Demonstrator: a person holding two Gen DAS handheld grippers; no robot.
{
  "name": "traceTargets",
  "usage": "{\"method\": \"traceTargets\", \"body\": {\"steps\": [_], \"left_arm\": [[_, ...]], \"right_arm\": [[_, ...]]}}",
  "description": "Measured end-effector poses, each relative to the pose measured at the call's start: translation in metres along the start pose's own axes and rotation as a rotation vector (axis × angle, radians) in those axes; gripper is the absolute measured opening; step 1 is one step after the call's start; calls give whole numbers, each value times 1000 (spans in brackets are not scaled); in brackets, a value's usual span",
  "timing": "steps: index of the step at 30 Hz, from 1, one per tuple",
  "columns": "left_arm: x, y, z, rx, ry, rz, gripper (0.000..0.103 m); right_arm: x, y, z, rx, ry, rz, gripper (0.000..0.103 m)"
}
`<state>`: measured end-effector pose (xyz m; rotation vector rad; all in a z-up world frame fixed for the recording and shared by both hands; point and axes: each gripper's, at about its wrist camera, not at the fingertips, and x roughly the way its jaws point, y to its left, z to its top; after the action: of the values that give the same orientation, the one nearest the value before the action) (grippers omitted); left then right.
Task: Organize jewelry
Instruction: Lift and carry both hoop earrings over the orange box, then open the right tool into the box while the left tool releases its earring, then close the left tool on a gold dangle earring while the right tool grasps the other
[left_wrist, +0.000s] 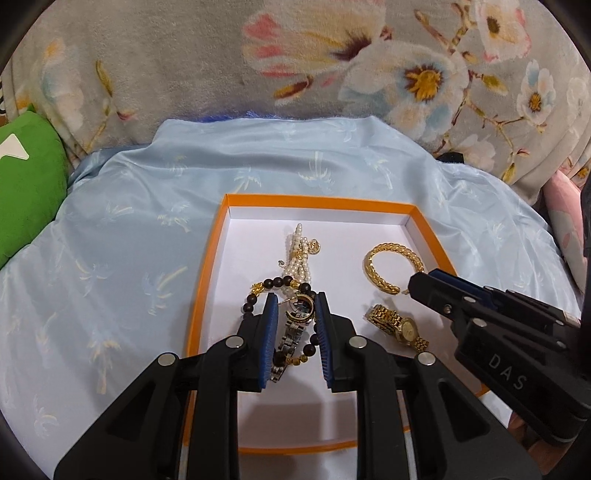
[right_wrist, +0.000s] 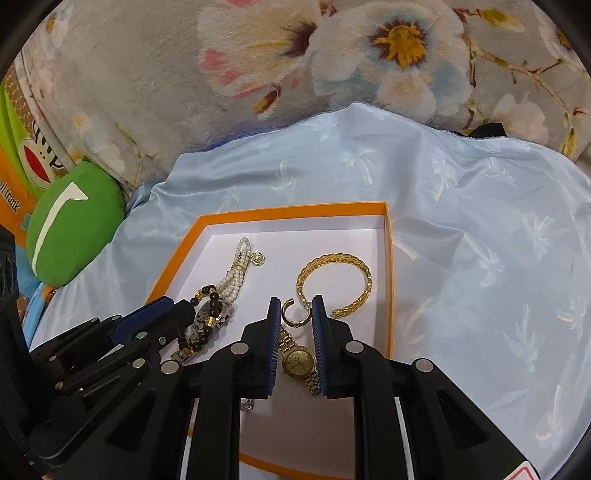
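An orange box (left_wrist: 317, 201) (right_wrist: 295, 210) with a white floor lies on a light blue cloth. In it are a pearl bracelet (left_wrist: 299, 254) (right_wrist: 240, 266), a dark bead bracelet (left_wrist: 251, 299) draped over a silver watch (left_wrist: 295, 321) (right_wrist: 214, 314), a gold bangle (left_wrist: 391, 248) (right_wrist: 332, 258), a gold watch (left_wrist: 400, 326) (right_wrist: 299, 360) and a small open gold ring (right_wrist: 293, 325). My left gripper (left_wrist: 295, 297) (right_wrist: 177, 304) hovers over the silver watch, narrowly open, gripping nothing. My right gripper (right_wrist: 295, 299) (left_wrist: 419, 282) hangs over the ring and gold watch, also narrowly open; the ring touches neither pad.
The light blue cloth (left_wrist: 110, 240) spreads out around the box. A floral blanket (left_wrist: 184, 66) rises behind it. A green cushion (left_wrist: 29, 192) (right_wrist: 74, 229) sits at the left, with an orange and green printed bag (right_wrist: 14, 147) behind it.
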<state>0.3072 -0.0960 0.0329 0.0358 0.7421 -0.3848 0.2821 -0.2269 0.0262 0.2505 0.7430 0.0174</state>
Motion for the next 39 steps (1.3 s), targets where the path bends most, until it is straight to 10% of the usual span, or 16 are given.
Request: {"method": "traceTargets", "body": {"steps": [13, 23, 39], "left_arm": [[4, 1, -5, -2, 13, -13, 21], [-13, 1, -13, -10, -26, 12, 43], [-96, 15, -115, -47, 9, 17, 55]], "right_arm": [[10, 3, 1, -13, -13, -13, 17], [-23, -4, -9, 24, -58, 3, 18], [-120, 6, -153, -45, 39, -12, 25]]}}
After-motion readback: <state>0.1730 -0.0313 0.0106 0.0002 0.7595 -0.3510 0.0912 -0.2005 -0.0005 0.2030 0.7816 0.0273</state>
